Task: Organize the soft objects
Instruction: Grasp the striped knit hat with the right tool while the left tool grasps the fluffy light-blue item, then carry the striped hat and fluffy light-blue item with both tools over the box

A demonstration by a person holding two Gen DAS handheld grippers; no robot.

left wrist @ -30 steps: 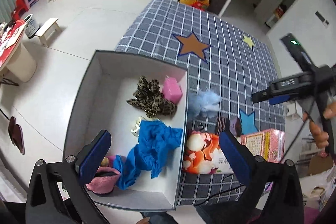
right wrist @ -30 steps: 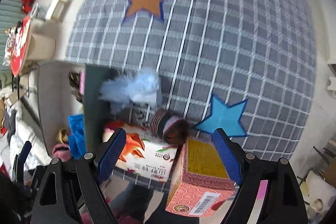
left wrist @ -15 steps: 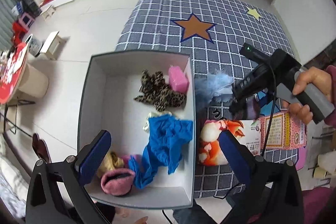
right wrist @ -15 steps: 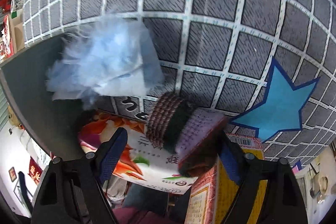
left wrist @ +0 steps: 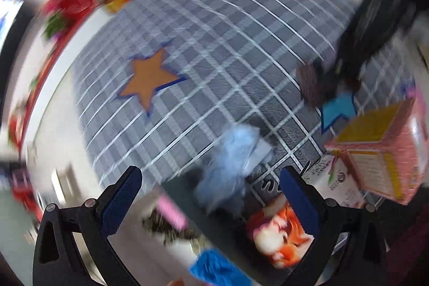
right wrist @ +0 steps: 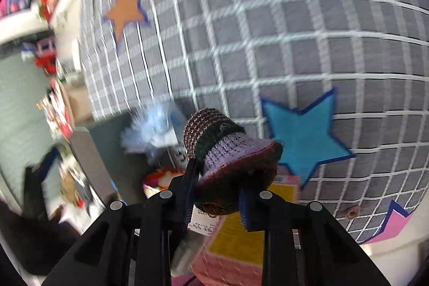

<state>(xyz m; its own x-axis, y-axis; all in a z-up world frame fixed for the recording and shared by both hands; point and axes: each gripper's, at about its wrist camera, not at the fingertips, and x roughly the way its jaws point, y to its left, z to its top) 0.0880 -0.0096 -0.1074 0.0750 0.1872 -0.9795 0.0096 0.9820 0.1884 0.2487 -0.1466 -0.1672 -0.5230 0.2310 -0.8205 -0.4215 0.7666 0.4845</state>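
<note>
The right gripper (right wrist: 218, 199) clamps a knit hat (right wrist: 228, 152), striped brown, dark green and lilac, with a white tag. The left gripper (left wrist: 209, 195) gapes wide and holds nothing, above a blue fluffy thing (left wrist: 230, 154).

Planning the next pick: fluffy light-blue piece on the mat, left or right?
Left. The left gripper has its jaws wide apart and empty, with the fluffy light-blue piece lying between and just ahead of them. The right gripper is already shut on the knitted hat.

Checked mat (right wrist: 295, 18) lies open — pink carton (left wrist: 380, 152) crowds one edge.
</note>
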